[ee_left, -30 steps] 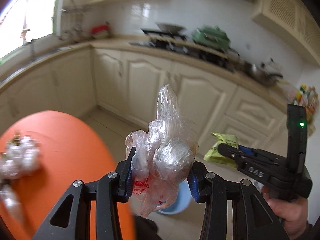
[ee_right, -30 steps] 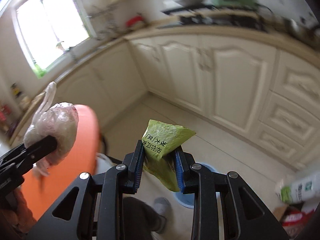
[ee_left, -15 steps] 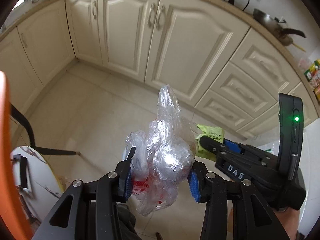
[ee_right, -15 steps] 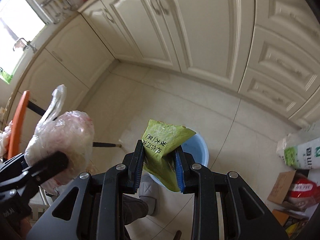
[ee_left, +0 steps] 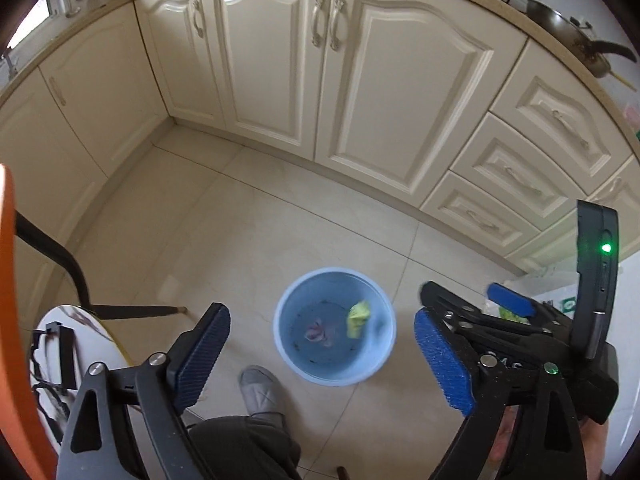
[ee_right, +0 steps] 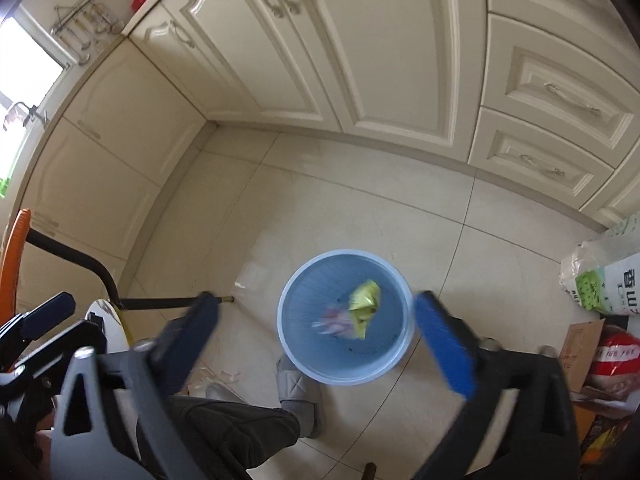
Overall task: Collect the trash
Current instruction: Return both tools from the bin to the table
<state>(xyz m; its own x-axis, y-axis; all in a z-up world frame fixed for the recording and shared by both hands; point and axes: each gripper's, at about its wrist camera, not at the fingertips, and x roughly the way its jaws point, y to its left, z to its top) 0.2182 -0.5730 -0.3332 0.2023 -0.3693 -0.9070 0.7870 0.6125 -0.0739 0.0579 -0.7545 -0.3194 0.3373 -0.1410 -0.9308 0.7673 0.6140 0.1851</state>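
A light blue bin [ee_left: 335,326] [ee_right: 345,317] stands on the tiled floor below both grippers. Inside it lie a yellow-green wrapper [ee_left: 359,318] [ee_right: 363,304] and a crumpled clear plastic bag [ee_left: 318,330] [ee_right: 335,323], blurred in the right wrist view. My left gripper [ee_left: 320,354] is high over the bin, its jaws opening wide with nothing between them. My right gripper [ee_right: 316,342] is also above the bin, jaws opening wide and blurred, nothing between them. The right gripper's body [ee_left: 520,340] shows at the right of the left wrist view.
Cream cabinets [ee_left: 360,92] line the back and left. A person's grey slipper [ee_left: 262,390] and dark trouser leg [ee_right: 224,436] are just in front of the bin. An orange table edge [ee_left: 10,320] and a black leg [ee_left: 60,256] are left. Bags and boxes [ee_right: 600,312] sit right.
Both grippers have opened and let go: the plastic bag and the green wrapper have dropped into the blue bin. Both views have tilted down from the kitchen counter toward the floor.
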